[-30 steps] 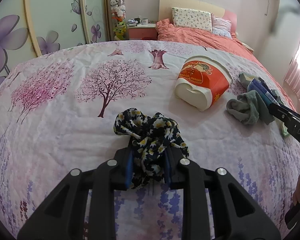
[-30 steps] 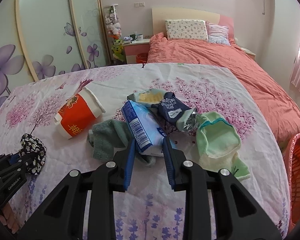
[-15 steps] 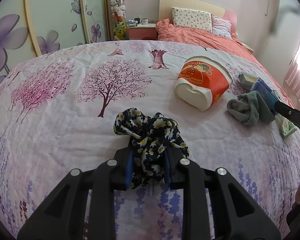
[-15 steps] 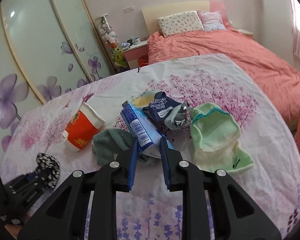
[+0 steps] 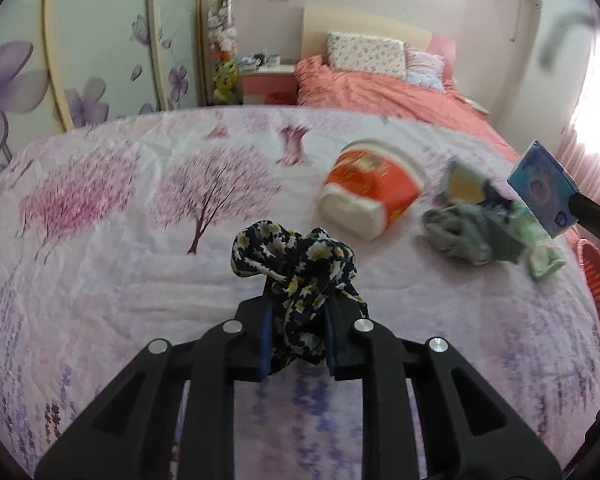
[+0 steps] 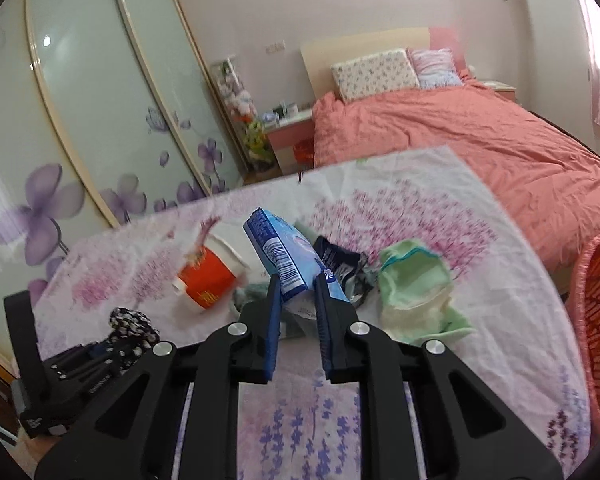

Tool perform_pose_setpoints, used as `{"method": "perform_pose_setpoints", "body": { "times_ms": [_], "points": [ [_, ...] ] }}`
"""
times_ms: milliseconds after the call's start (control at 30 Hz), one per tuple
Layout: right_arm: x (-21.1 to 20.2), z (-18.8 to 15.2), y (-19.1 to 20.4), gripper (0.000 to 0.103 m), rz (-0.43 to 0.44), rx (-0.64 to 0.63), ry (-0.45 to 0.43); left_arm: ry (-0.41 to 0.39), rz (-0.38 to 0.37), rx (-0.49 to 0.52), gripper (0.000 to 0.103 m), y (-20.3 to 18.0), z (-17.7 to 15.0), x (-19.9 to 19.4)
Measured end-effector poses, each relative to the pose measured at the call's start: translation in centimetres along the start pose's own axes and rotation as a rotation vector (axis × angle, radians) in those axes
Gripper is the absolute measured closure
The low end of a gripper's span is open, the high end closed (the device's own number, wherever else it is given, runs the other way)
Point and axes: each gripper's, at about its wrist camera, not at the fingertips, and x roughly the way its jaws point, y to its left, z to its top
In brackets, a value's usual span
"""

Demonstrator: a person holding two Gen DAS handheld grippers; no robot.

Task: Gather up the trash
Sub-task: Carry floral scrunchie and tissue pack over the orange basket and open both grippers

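Observation:
My left gripper is shut on a dark cloth with yellow flowers, jaws still closing, and holds it just above the bedspread. My right gripper grips a light blue packet with a barcode, its jaws also closing on it, lifted above the pile. In the left wrist view the blue packet hangs in the air at the far right. An orange-red paper cup lies on its side. A dark snack wrapper lies in the pile.
A grey sock and a pale green sock lie beside the wrapper. A red plastic basket stands off the bed's right edge. Beyond are a salmon duvet, pillows, and a wardrobe with flower doors.
The right gripper has lifted the blue packet off the sock pile and tilted to one side. The left gripper has risen a little with the flowered cloth.

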Motion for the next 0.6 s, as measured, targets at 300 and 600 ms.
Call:
{"method": "perform_pose_setpoints", "body": {
  "times_ms": [300,600],
  "points": [
    [-6.6,0.1,-2.3,0.086,-0.041,0.018,-0.149,-0.112,-0.098,0.076,0.083,-5.5,1.8,-5.4],
    [-11.7,-0.3,-6.4,0.086,-0.121,0.069,-0.274,-0.161,-0.248,0.143,0.083,-13.5,2.6,-9.3]
  ]
}}
